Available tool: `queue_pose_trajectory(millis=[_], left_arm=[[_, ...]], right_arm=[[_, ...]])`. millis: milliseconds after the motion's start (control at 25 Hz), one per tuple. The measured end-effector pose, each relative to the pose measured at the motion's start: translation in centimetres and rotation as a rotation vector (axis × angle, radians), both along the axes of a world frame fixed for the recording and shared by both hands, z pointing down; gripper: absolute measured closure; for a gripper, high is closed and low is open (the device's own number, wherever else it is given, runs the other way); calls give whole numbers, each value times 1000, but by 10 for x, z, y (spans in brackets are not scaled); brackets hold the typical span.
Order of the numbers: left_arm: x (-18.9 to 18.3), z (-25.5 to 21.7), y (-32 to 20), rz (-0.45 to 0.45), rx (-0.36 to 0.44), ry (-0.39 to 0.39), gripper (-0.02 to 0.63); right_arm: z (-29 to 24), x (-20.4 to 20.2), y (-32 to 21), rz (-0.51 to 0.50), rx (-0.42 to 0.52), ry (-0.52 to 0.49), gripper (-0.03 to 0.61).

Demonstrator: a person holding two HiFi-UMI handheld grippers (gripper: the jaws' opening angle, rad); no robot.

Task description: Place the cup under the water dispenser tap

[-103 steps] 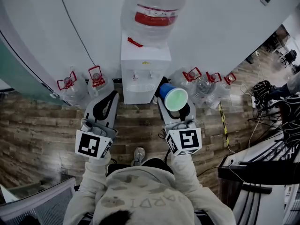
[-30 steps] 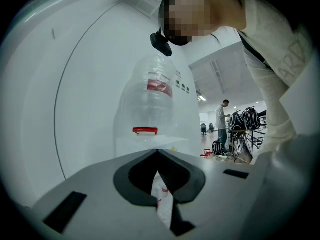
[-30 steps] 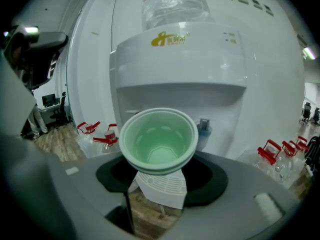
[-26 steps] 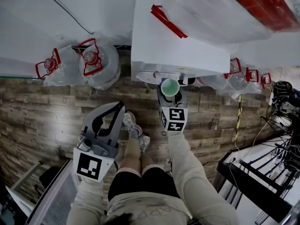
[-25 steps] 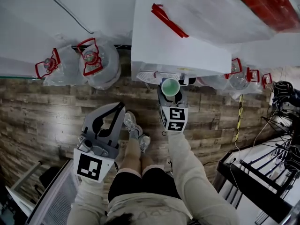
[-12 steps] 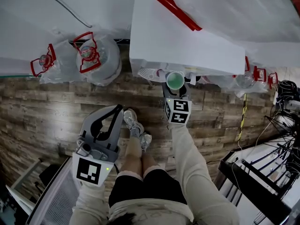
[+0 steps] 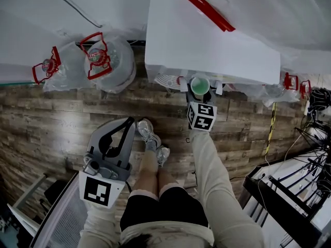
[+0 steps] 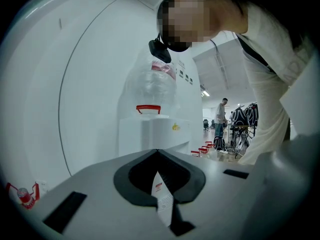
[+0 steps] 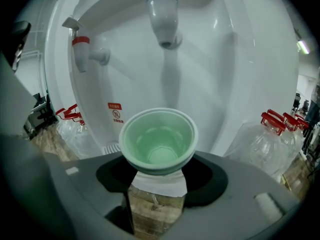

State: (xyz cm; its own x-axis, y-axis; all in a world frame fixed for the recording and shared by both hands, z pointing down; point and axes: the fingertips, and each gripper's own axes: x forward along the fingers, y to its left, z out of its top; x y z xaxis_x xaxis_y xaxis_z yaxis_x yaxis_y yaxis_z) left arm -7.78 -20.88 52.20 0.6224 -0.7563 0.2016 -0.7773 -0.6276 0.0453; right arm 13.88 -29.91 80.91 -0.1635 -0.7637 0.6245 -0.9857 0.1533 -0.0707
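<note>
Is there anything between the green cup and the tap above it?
Nothing: only air between the cup and the tap, as the right gripper view shows.

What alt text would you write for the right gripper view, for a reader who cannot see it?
The right gripper holds a green cup upright below a white dispenser tap. A second tap with a red band is at the left, and large water bottles stand at the right.

The cup (image 7: 199, 85) sits between the jaws of the right gripper (image 7: 199, 93) at the front edge of the water dispenser (image 7: 207, 40), straight below one tap (image 9: 163, 14). It is perhaps clear of the drip tray (image 7: 166, 81). Bottles (image 7: 106, 66) stand on the floor (image 7: 51, 123) left of the dispenser. The left gripper (image 7: 124, 125) hangs well apart, nearer the person.
</note>
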Motion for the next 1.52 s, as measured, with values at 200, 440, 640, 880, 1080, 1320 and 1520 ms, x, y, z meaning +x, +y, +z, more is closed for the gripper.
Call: queue_pose_trajectory(millis=[200,440,640,880,1080,1320,1520], left_arm=[[-3,8,2,-2,-12,-5,609],[-10,14,2,-9,-25,-5,609],[-12,16,0,-12,-27,-4,609],[-12,18,1,-6,-40,-8,609],[-10,17,2,-7,-36,-7,609],[-10,13,6,-10,-30,-6,609],[-9,8,10,-12,-19,-7,609]], right_arm=[[14,1,-2,-13,-29,11,299],[24,4,-3,14,-46,3,298],[24,4,-8,13,-44,1,295],[23,3,-8,13,-55,2,288],[25,2,-7,4,-67,-18,267],[21,-1,-2,-7,-65,-30,247],[17,1,8,6,-61,-48,247]])
